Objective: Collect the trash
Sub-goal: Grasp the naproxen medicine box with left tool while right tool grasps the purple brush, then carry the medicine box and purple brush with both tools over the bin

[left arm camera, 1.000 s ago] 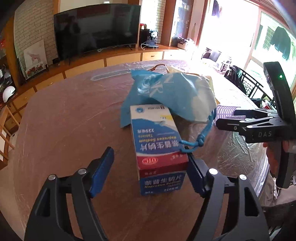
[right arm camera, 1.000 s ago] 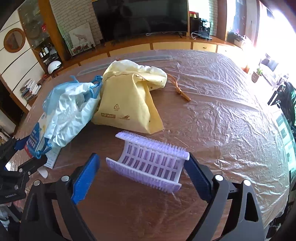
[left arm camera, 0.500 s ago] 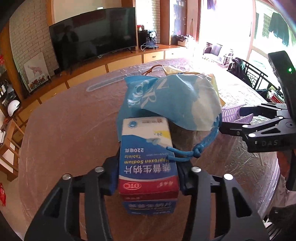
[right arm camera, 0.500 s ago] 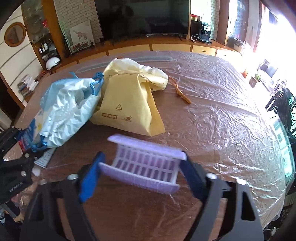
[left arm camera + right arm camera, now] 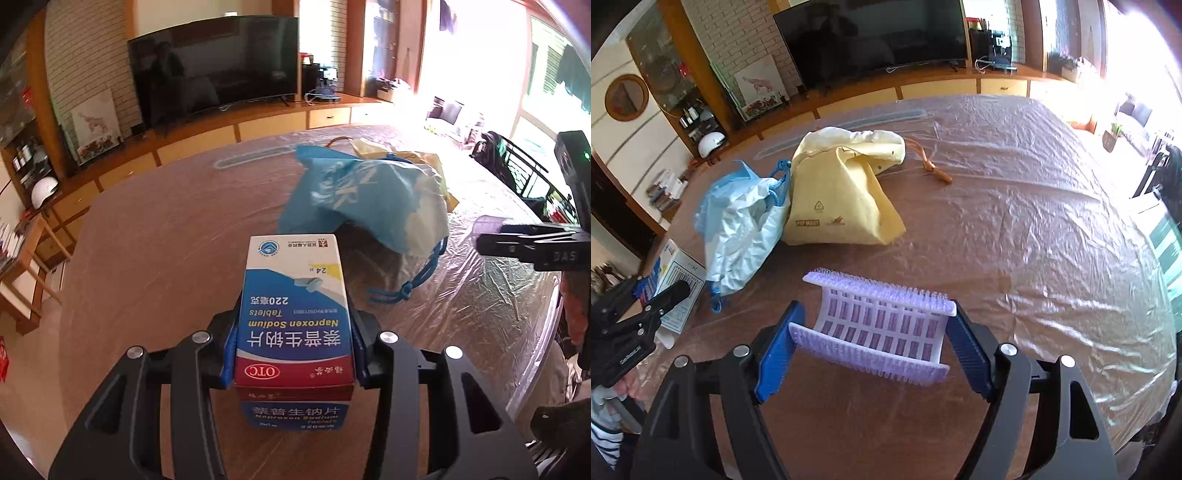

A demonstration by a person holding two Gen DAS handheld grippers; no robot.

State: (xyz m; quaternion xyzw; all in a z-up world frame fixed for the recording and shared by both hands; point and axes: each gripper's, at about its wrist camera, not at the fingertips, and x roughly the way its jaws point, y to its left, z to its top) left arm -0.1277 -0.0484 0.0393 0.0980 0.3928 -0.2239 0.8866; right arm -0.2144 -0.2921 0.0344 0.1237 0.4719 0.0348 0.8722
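Our left gripper [image 5: 294, 345] pinches the pill box [image 5: 294, 325] above the table [image 5: 155, 240] near the blue bag [image 5: 365, 199], and our right gripper [image 5: 873, 345] squeezes the purple brush [image 5: 879, 325].

Far side of the room: a dark curved television [image 5: 218, 61] on a long wooden sideboard [image 5: 258, 125]; a framed animal picture [image 5: 759, 88] leans against the brick wall at left, a white helmet [image 5: 712, 142] farther left. Near: table [image 5: 1015, 206] under clear plastic sheeting.
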